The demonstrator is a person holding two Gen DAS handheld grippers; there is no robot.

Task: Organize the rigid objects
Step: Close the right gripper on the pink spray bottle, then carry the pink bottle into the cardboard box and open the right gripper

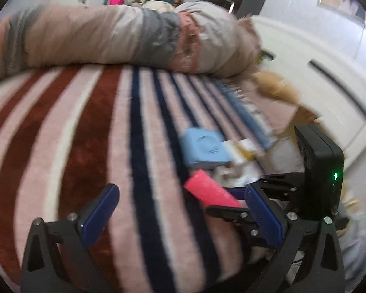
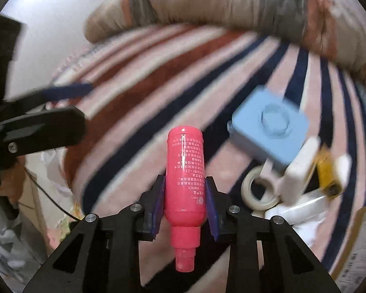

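Observation:
My right gripper is shut on a pink bottle, neck toward the camera, base pointing out over the striped blanket. The bottle also shows in the left wrist view, held by the right gripper there. My left gripper is open and empty above the blanket; it appears at the left of the right wrist view. A light blue box lies on the blanket to the right, also visible in the left wrist view.
Beside the blue box lie a roll of clear tape, white items and a yellow item. A rolled quilt lies across the far side of the bed. A cardboard box edge sits at the right.

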